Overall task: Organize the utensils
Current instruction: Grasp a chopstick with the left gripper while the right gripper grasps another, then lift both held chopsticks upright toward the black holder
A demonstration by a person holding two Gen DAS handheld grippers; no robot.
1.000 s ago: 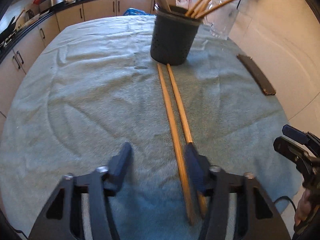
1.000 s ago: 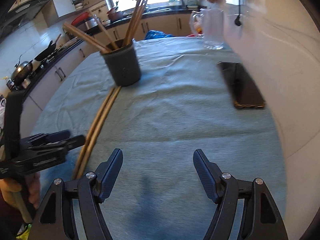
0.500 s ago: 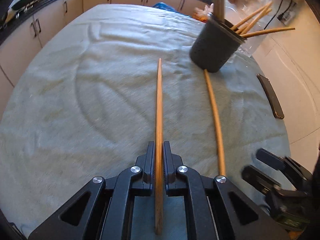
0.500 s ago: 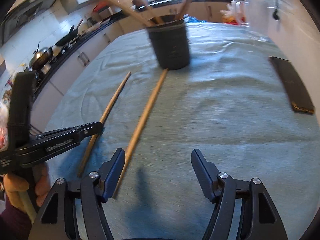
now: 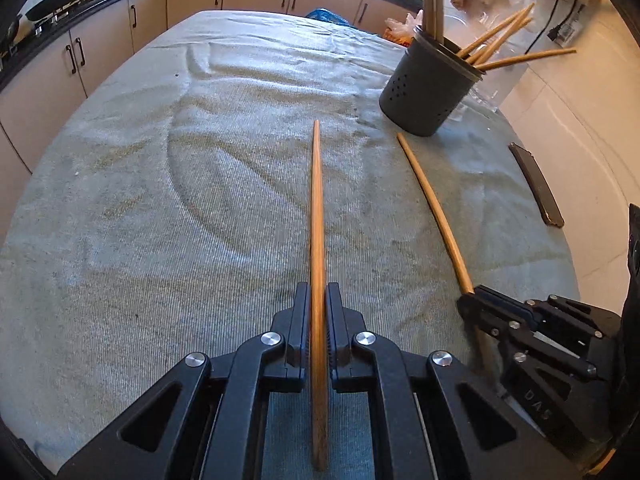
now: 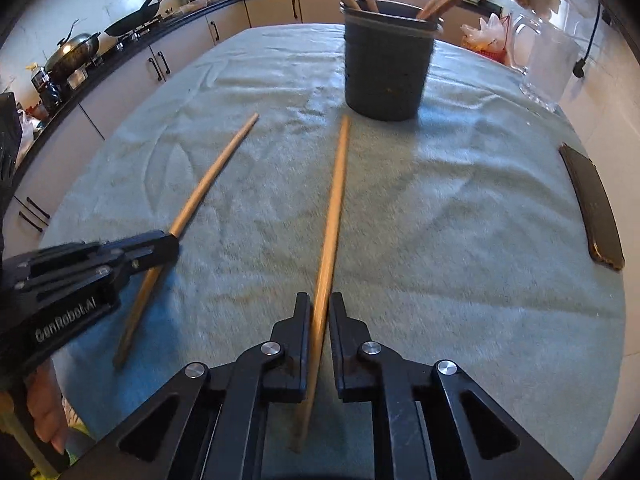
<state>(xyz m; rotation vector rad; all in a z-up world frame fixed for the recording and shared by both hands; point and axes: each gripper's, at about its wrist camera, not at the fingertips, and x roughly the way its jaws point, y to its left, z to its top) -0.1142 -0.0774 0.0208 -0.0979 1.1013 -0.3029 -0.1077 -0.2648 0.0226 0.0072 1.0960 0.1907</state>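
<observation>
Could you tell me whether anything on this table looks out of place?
Only the phone: a non-utensil lying on the towel at the table's right edge. The sticks in the black holder lean every way, which looks normal.

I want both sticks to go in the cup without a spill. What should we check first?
1. Left claw shut on its stick: ok.
2. Right claw shut on the other stick: ok.
3. Cup standing upright: ok.
4. Room left in the cup among the sticks already inside: cannot tell.
5. Phone away from both sticks: ok.
</observation>
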